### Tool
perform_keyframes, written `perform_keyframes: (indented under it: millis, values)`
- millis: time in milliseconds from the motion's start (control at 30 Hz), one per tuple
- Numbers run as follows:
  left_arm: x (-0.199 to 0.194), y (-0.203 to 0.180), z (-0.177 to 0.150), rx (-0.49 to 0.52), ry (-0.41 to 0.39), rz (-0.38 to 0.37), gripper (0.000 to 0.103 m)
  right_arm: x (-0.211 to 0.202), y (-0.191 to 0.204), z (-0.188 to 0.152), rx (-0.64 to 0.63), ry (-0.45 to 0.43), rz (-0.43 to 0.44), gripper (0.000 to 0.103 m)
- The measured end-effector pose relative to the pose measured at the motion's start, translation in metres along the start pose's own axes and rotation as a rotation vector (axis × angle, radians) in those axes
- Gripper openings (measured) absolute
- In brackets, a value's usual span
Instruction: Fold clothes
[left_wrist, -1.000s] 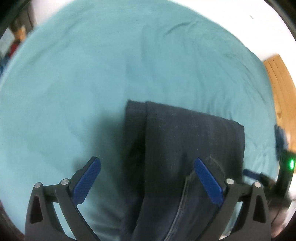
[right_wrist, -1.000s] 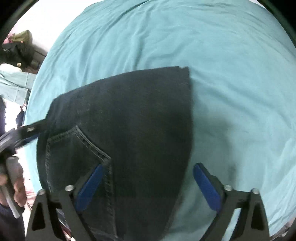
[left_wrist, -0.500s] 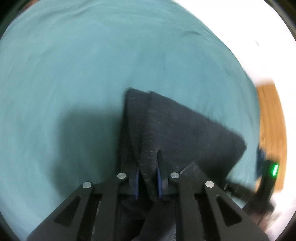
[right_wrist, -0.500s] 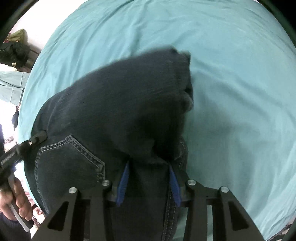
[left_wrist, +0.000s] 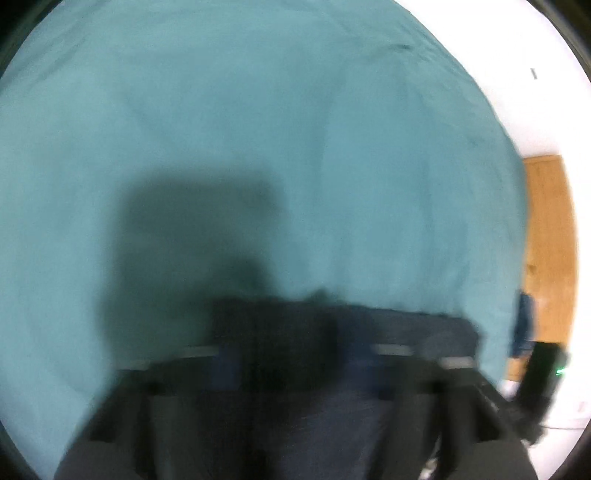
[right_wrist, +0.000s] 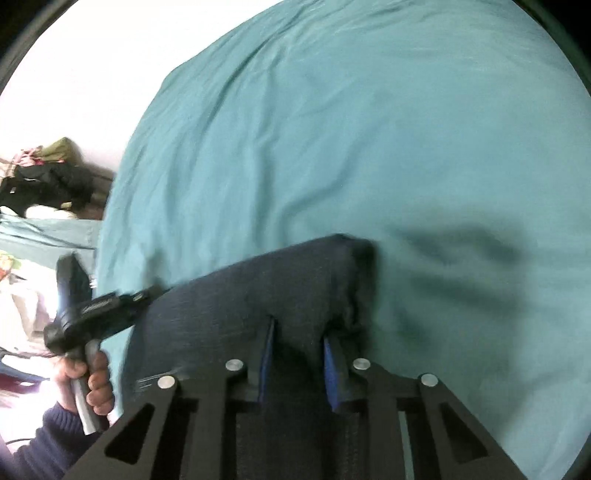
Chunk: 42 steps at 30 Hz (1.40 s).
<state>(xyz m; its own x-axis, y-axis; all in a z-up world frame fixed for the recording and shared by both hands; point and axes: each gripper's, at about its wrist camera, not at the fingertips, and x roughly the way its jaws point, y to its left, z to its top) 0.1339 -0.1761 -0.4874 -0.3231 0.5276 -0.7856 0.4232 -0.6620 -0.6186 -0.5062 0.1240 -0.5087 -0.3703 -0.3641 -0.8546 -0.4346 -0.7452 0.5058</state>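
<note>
Both grippers, wide open above the dark jeans (right_wrist: 258, 291) a second ago, have since clamped onto the denim and lifted it off the teal bedsheet (right_wrist: 369, 129), suggesting a fresh fold is under way. In the right wrist view, the right gripper (right_wrist: 299, 358) pinches a bunched ridge of fabric between its blue pads at lower centre. The left gripper (left_wrist: 291, 365) is heavily blurred at the bottom of its frame; its jaws cannot be made out, though cloth drapes across them. The jeans look thick, doubled over and crumpled at the raised edge.
</note>
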Motion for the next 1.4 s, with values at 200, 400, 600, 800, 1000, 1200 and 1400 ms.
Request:
perform_keyframes:
  millis: [200,400,600,800,1000,1200,1400]
  values:
    - [-0.031,0.020,-0.015,0.010,0.005,-0.015,0.042,-0.006,0.029,-0.003,-0.030,0.008,-0.105,0.053]
    - [-0.085,0.035,-0.093,0.022,0.080,-0.179,0.079,-0.031,0.015,-0.062,0.043,0.017,-0.042,0.067]
    - [-0.030,0.076,-0.142,-0.107,0.181,-0.396,0.076,-0.025,-0.036,-0.144,0.232,0.054,0.149,0.029]
    - [-0.035,0.125,-0.146,-0.138,0.195,-0.532,0.046,0.002,-0.022,-0.137,0.223,0.090,0.013,0.016]
    - [-0.085,0.103,-0.145,-0.061,0.227,-0.264,0.070,-0.021,0.002,-0.131,0.206,0.074,0.002,0.067]
    - [-0.127,0.096,-0.181,0.174,0.012,0.149,0.102,0.005,0.001,-0.150,-0.005,0.151,-0.146,0.069]
    - [-0.134,0.110,-0.187,0.192,-0.015,0.252,0.103,0.019,0.016,-0.139,0.004,0.169,-0.190,0.078]
